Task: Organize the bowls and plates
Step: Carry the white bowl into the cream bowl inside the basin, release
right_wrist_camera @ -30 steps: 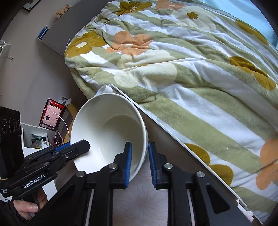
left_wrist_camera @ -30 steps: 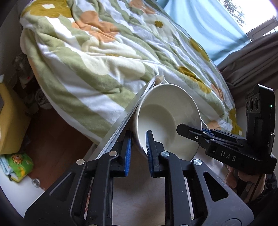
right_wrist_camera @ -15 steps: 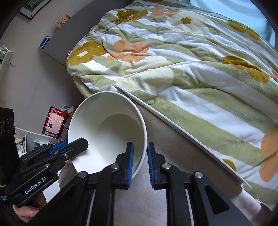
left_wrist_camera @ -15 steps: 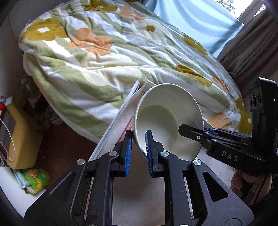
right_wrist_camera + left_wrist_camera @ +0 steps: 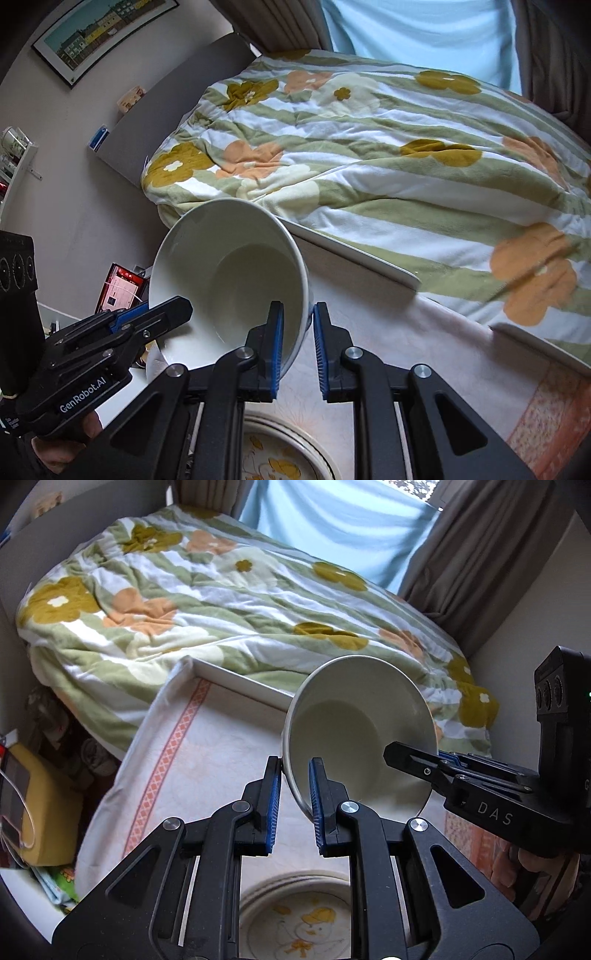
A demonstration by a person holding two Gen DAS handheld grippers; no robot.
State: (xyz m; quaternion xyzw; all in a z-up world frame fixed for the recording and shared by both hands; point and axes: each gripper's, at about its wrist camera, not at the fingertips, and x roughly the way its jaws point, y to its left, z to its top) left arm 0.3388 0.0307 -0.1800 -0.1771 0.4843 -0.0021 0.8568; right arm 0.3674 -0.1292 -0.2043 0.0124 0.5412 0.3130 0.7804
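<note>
Left wrist view: the left gripper (image 5: 294, 805) was clamped on the near rim of a plain white bowl (image 5: 356, 731), one blue pad outside the wall and one inside. The bowl was held tilted, its opening facing the camera, above a table covered with a white cloth (image 5: 192, 753) bearing an orange patterned border. The right gripper (image 5: 417, 762) entered from the right and pinched the opposite side of the rim. Low in frame, between the left gripper's arms, a stack of plates (image 5: 299, 919) lay on the cloth; the top plate showed a yellow cartoon print. Behind the table lay a bed with a green-striped floral blanket (image 5: 229, 602).

Right wrist view: the right gripper (image 5: 298, 347) was closed on the bowl (image 5: 229, 273) at its right rim, the wall caught between the blue pads. The bowl was tipped on its side, opening toward the camera, and held off the table. The left gripper (image 5: 155, 314) came in from the lower left and gripped the bowl's lower-left edge. The stack of plates (image 5: 280, 454) sat directly below the bowl at the bottom edge, partly hidden by the gripper frame. The cloth (image 5: 424, 343) covered the table up to the blanket (image 5: 369, 147).
</note>
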